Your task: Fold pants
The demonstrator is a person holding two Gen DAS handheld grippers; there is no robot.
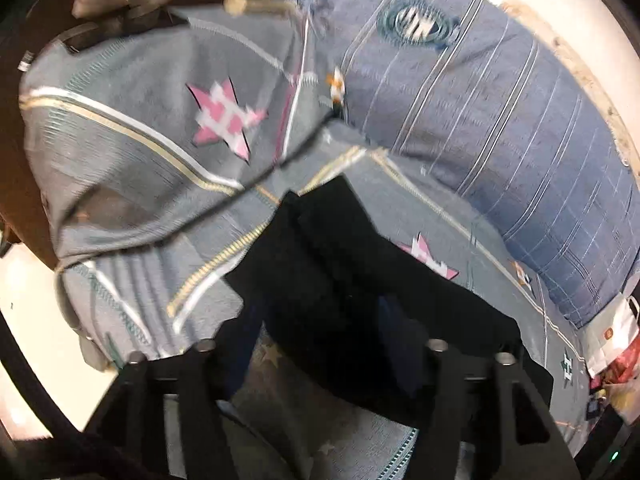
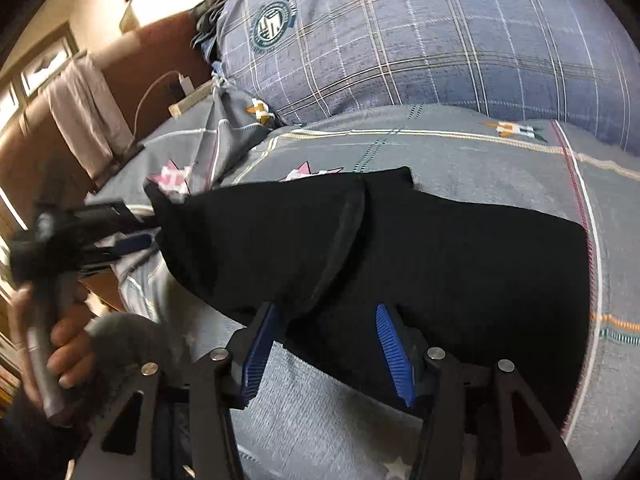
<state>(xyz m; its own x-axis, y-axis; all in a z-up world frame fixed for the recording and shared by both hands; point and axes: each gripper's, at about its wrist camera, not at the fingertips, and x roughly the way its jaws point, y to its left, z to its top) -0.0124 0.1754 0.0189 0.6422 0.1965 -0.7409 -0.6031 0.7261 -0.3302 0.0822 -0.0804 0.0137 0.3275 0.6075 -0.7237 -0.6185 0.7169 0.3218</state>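
Left tool (image 1: 320, 344): fingers buried under black pants (image 1: 344, 280), gap unreadable, can't tell its state. Pants lie on grey bedspread (image 1: 140, 128), below plaid pillow (image 1: 460, 112).
Right tool (image 2: 332, 354): jaws apart, nothing clamped, pants (image 2: 400, 248) dead ahead, long axis crosswise; left tool (image 2: 120, 224) hangs off their left end.

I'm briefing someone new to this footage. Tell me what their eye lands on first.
The black pants dominate, spread across the grey bedsheet with its pink star patches. The right gripper stands out next, its blue pads open above the near edge of the pants. Behind lies a big blue plaid pillow with a round crest.
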